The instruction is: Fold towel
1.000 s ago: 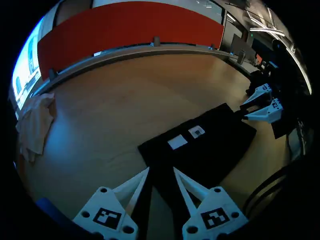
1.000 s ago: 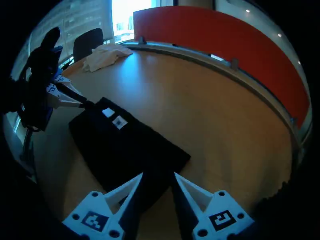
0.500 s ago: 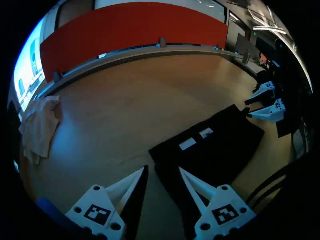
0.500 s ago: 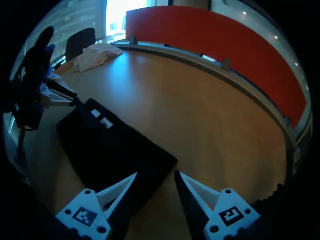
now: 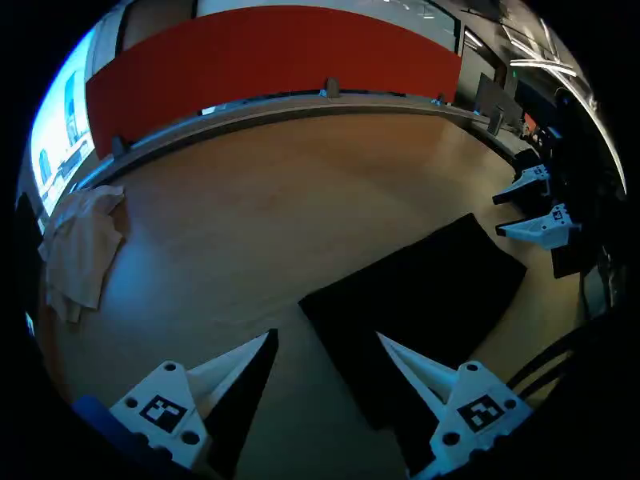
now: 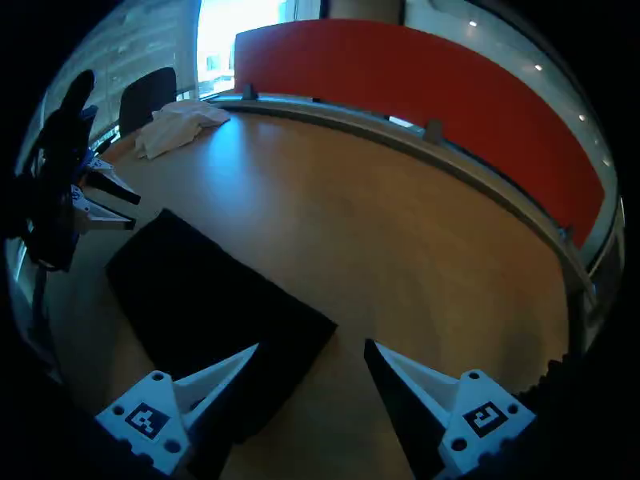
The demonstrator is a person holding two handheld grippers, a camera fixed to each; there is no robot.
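Left gripper [image 5: 326, 334] and right gripper [image 6: 311, 344], jaws now wide and empty, have released the black towel [image 5: 416, 300], lying folded near the table's [image 5: 280, 200] edge; this fold looks complete.

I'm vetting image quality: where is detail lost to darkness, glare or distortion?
Left gripper view: the black towel is a featureless dark patch; bluish light tints the table. Right gripper view: the window is blown out white; the table's far edge bows.

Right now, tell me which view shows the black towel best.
The right gripper view: the towel stands out against the bright table. The left gripper view shows it dimmer, its near end partly hidden.
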